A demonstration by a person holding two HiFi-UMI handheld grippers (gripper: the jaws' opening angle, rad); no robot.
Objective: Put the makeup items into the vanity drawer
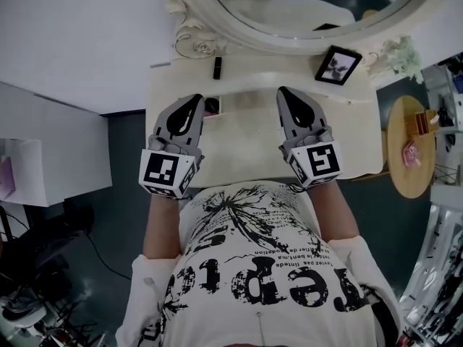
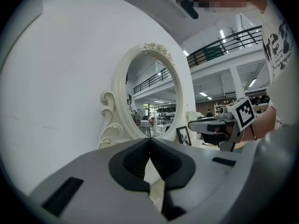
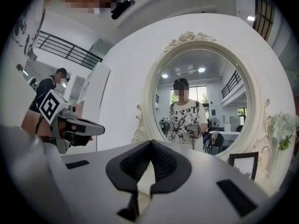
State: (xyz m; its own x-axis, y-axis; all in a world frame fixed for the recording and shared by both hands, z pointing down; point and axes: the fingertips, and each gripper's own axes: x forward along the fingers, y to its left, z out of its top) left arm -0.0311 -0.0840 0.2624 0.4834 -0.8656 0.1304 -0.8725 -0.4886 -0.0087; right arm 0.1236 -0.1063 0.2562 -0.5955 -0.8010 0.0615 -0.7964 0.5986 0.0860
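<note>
a cream vanity table (image 1: 253,139) stands against a white wall. at its back edge rises a large oval mirror (image 1: 304,9) in an ornate cream frame with scrollwork at the foot. a slim dark tube (image 1: 217,67) lies on the top near the mirror's left side, and a small dark and red item (image 1: 211,105) lies nearer the front left. a black picture frame (image 1: 337,65) stands toward the right, with white flowers (image 1: 401,55) beyond it at the right corner. beside the vanity, a round wooden side table (image 1: 405,176) bears a pink item (image 1: 410,154) and a wooden holder (image 1: 421,121).
</note>
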